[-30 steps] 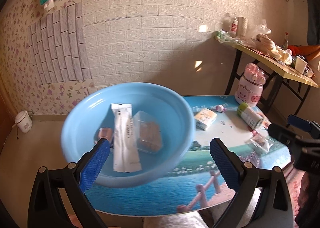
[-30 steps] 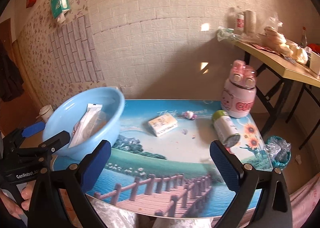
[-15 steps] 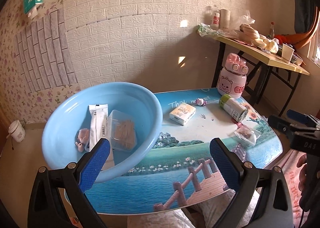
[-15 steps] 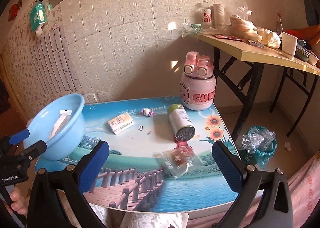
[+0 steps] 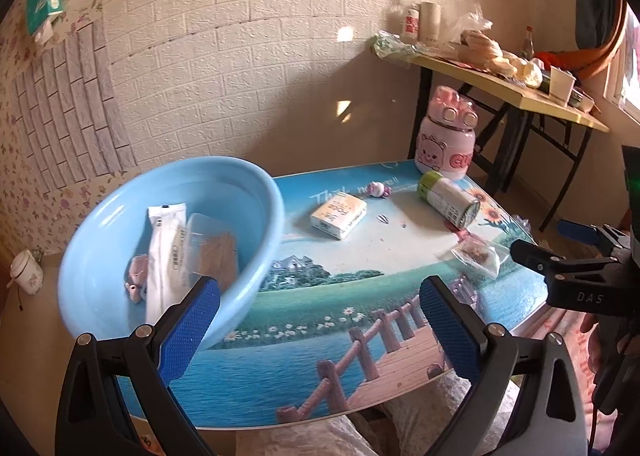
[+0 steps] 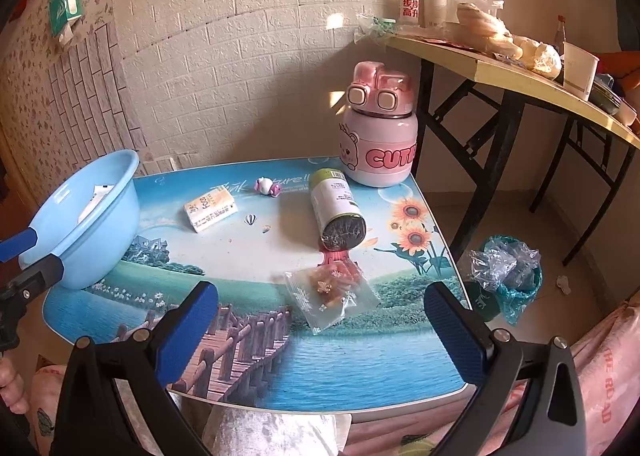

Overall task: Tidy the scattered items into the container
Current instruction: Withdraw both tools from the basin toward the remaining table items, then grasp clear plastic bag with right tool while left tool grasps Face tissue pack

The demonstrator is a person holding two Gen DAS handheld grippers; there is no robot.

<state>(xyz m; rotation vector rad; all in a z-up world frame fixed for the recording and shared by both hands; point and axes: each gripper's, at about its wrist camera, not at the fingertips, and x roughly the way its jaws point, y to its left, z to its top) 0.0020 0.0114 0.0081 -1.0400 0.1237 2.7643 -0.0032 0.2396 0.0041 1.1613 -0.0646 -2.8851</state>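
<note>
A light blue basin sits on the left end of the picture-printed table and holds a white sachet, a clear box and a small pink item. Loose on the table are a yellow-white packet, a small pink toy, a green-capped can on its side and a clear snack bag. My left gripper is open and empty, near the basin's front. My right gripper is open and empty, just short of the snack bag.
A pink bear bottle stands at the table's back right corner. A yellow folding table with clutter stands to the right, and a bin with a plastic bag sits on the floor beside the low table. A brick wall is behind.
Both grippers have swung to the right. The basin has slid left in both views and the snack bag now lies between the right gripper's fingers. Both stayed open.
</note>
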